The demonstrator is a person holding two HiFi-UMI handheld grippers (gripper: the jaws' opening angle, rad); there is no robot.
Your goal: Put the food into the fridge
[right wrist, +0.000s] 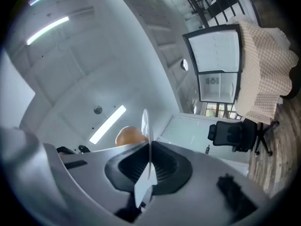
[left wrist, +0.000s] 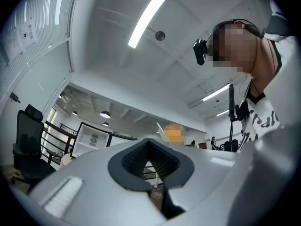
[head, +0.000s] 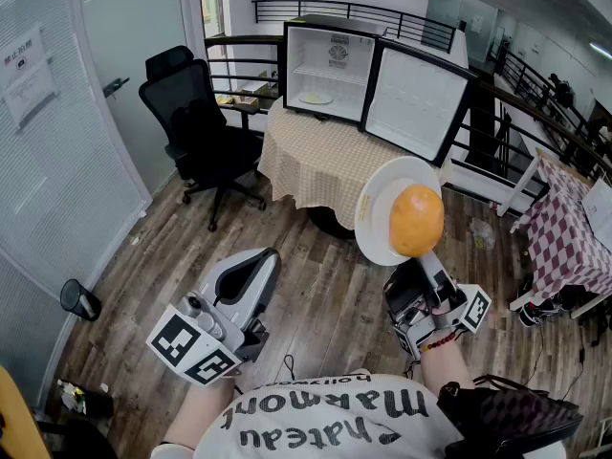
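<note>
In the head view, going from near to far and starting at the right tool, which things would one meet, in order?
First the right tool, then the white plate carrying an orange, then the round table with a checked cloth, then the open fridge.

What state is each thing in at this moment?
Mini fridge: door open.
Plate in the fridge: lying flat.
Held plate: tipped steeply, clamped by its rim.
Orange: on the held plate's face.
Right gripper: shut on the held plate.
Left gripper: shut, empty.
</note>
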